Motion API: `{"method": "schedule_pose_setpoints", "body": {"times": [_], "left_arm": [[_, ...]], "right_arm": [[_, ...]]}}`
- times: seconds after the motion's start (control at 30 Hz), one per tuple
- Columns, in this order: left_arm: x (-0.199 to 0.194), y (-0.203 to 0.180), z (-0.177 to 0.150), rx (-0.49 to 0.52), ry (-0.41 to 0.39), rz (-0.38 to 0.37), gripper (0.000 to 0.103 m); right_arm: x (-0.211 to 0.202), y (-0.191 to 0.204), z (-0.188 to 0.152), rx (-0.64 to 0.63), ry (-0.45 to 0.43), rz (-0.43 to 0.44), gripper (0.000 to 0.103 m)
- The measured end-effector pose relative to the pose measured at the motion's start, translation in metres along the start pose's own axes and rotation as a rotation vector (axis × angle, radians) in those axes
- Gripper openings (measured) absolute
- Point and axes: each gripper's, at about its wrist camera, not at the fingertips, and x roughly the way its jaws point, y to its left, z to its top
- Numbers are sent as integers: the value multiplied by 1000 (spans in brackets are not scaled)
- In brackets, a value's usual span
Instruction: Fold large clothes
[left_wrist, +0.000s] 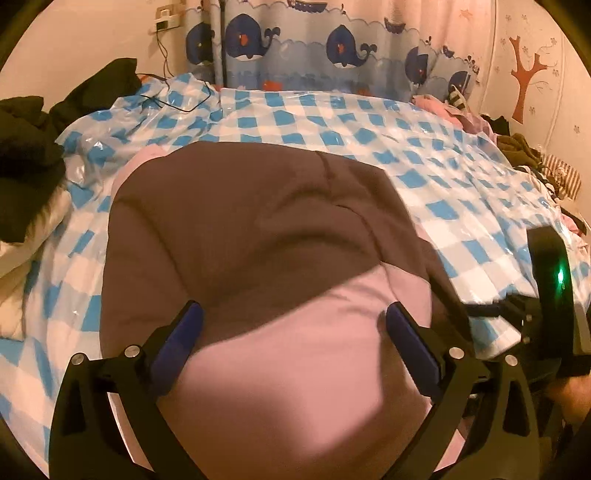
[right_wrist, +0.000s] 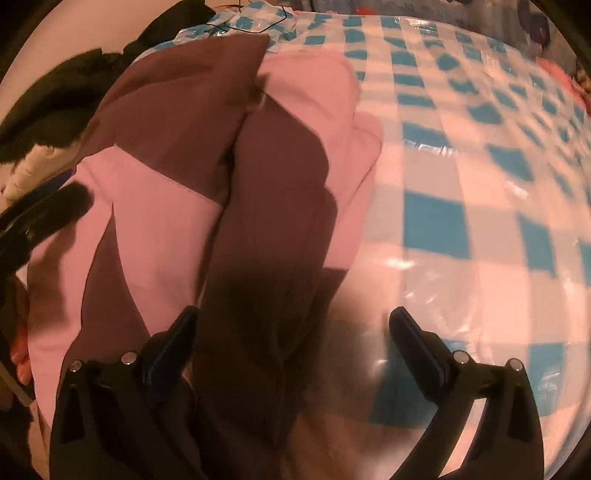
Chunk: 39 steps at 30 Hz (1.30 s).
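1. The left gripper (left_wrist: 293, 314) stands wide open, its two blue-padded fingers (left_wrist: 177, 339) spread far apart at about 7 and 5 o'clock in the left wrist view. Nothing is pinched between them: the fabric shows in the gap, below the pads, released.
2. The brown and pink garment (left_wrist: 258, 240) fills the middle of that view, a brown panel toward 12 o'clock and a pink panel toward 6 o'clock, lying on the blue-and-white checked plastic sheet (left_wrist: 424, 155) that covers the bed.
3. In the right wrist view the right gripper (right_wrist: 293, 321) is also spread wide, holding nothing. Its left finger (right_wrist: 173, 343) lies over or against the dark edge of the garment; contact cannot be told. Its right finger is over bare sheet (right_wrist: 480, 221).
4. There the garment (right_wrist: 192, 155) runs from 6 o'clock up to 11 o'clock, in folded brown and pink layers.
5. A heap of black clothes (left_wrist: 26, 155) sits at 9 o'clock in the left view; a whale-print curtain (left_wrist: 332, 40) hangs at 12 o'clock.
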Motion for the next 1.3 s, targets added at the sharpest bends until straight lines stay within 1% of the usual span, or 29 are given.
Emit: {"method": "schedule_pose_setpoints", "body": {"times": [0.07, 0.1, 0.17, 0.2, 0.27, 0.3, 0.37, 0.4, 0.5, 0.63, 0.73, 0.8, 0.87, 0.93, 1.0, 1.03, 1.07, 1.13, 1.17, 1.2, 1.3], "left_arm": [[-5, -1, -3, -1, -9, 15, 95], [-8, 1, -6, -7, -20, 20, 95], [-10, 5, -7, -30, -27, 9, 95], [-11, 4, -7, -29, -29, 12, 95], [-10, -2, -8, -7, -23, 15, 95], [-10, -6, -9, 8, -22, 20, 95], [-13, -19, -13, 54, -22, 55, 95], [-16, -21, -14, 58, -21, 58, 95], [-25, -25, -20, 53, -16, 55, 95], [-41, -25, -29, 46, -18, 55, 95], [-58, -20, -35, 9, -15, 52, 95], [-70, -14, -40, -20, -18, 55, 95], [-79, -8, -45, -36, -9, 66, 95], [-86, -2, -48, -43, -3, 78, 95], [-95, 6, -49, -45, -13, 86, 95], [-102, 14, -49, -62, -26, 81, 95], [-106, 26, -48, -102, -31, 65, 95], [-108, 50, -47, -179, -22, 57, 95], [-109, 61, -47, -205, -21, 74, 95], [-110, 66, -46, -209, -24, 104, 95], [-115, 72, -47, -199, -41, 136, 95]], "right_arm": [[-22, 2, 2, -15, -24, -31, 96], [-37, 3, 0, -17, -61, -27, 96], [-63, 7, -12, -17, -121, -13, 96], [-65, 10, -20, -27, -117, -23, 96], [-44, 16, -33, -74, -68, -87, 96], [-26, 16, -38, -88, -28, -88, 96], [-11, 6, -42, -52, -1, -45, 96], [-12, 3, -40, -41, 5, -34, 96], [-21, 7, -40, -50, 0, -47, 96], [-28, -3, -37, 7, -10, -7, 96], [-30, -7, -41, 56, -12, 21, 96], [-35, -10, -44, 87, -26, 35, 96], [-33, -8, -47, 91, -22, 32, 96], [-32, -10, -48, 104, -11, 46, 96], [-41, -17, -47, 143, -37, 74, 96], [-46, -21, -45, 168, -55, 94, 96], [-49, -24, -44, 184, -64, 106, 96], [-56, -29, -36, 206, -88, 135, 96], [-58, -31, -31, 220, -100, 162, 96], [-61, -33, -26, 232, -112, 174, 96], [-66, -36, -12, 250, -152, 191, 96]]}}
